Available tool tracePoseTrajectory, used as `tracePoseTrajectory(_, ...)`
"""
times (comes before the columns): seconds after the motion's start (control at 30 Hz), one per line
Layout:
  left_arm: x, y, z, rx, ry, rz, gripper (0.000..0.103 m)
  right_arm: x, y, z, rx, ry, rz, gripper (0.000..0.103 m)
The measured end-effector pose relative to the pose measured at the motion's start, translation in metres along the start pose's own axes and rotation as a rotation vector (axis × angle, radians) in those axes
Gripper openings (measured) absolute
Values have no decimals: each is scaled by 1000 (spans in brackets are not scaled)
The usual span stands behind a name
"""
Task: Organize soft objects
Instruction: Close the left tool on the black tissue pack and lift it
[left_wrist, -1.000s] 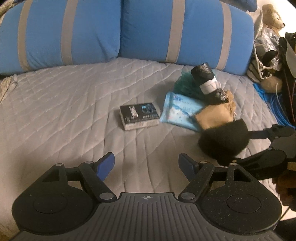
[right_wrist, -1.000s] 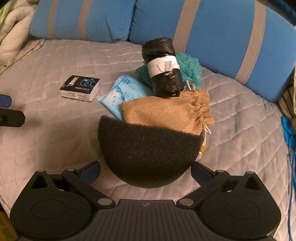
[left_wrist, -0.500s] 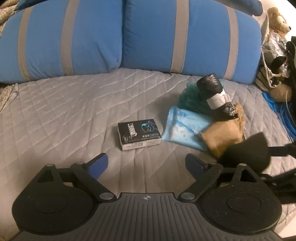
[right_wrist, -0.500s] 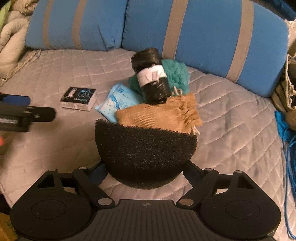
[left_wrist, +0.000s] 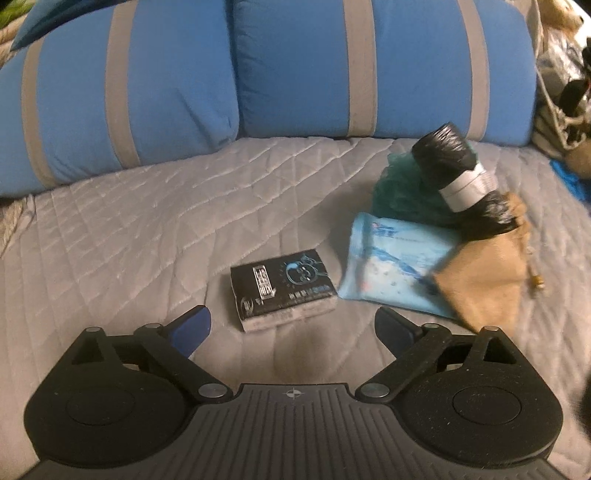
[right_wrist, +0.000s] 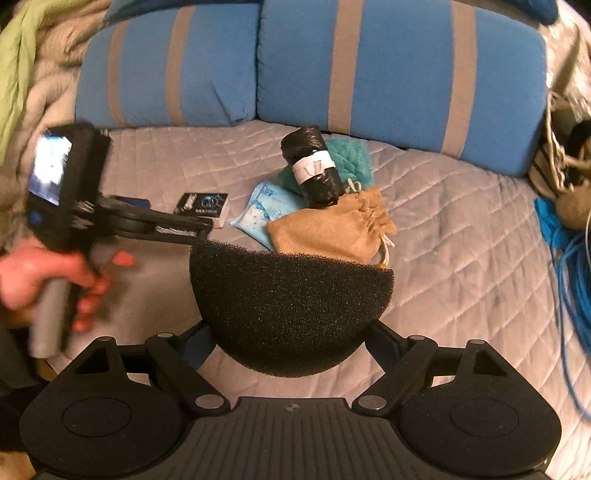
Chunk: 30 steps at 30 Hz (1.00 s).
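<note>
My right gripper (right_wrist: 291, 338) clamps the black foam half-dome (right_wrist: 291, 310) off the bed (right_wrist: 461, 236) — left gripper (left_wrist: 291, 328) opening wide, empty, just short of the black tissue pack (left_wrist: 282, 290).

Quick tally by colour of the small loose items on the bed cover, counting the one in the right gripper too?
Black: 3, the sponge in the right gripper, the tissue pack, the taped roll
Light blue: 1, the wipes packet
Teal: 1, the bath puff
Tan: 1, the drawstring pouch
Total: 6
</note>
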<state>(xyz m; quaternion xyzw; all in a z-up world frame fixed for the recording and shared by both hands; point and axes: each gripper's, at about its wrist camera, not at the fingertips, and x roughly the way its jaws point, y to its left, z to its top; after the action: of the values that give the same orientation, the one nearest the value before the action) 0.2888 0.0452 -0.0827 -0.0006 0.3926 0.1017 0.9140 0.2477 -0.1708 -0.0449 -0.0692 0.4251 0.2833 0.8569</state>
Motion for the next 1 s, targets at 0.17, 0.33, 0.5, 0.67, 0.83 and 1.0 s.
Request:
tracePoseTrajectory(0.17,20,-4,3,45,-8,41,97,-6,2,-1,34,5,44,88)
tracePoseTrajectory(0.33,39,-5,2,48,21,57,97,-4,3,1,40,7,60,88)
tracePoseTrajectory(0.5,49,-5,2,32,26,74,97,-2,2,1,50,15,66,88)
tracePoseTrajectory(0.67,58,-2,-1,30,-1,102,97,-1,1,1,54,21,65,88)
tracePoseTrajectory(0.83,62,-3,-4,48,-46,121,93,3,2,1,39,29,45,88)
tracePoseTrajectory(1.0,63,-1,-3,41,-75,49,74,5,2,-1,37,38,39,88)
